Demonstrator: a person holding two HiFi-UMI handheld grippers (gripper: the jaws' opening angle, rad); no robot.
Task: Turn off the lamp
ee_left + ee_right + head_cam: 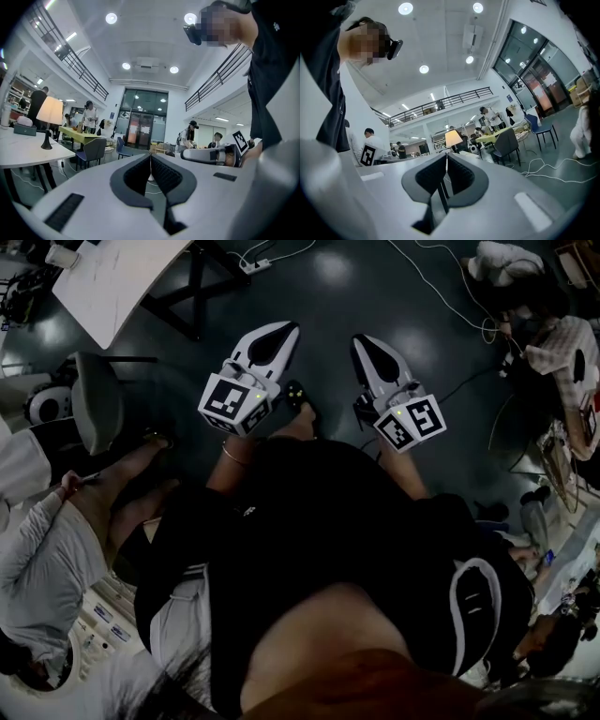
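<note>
Left gripper view: lamp (49, 111) lit near edge of table (28, 154). My left claw (150, 157) & right claw (446, 155) both closed, empty. I'd approach level, find switch, press w/ closed tip.

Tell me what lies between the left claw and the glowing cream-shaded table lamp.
Left gripper view: between the left claw and the lamp lie the white table's edge and open grey floor.

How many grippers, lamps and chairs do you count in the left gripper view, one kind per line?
Grippers: 2, the left gripper and the right gripper
Lamps: 1, the lamp, shade glowing
Chairs: 2, a grey chair and a blue chair
Total: 5
</note>
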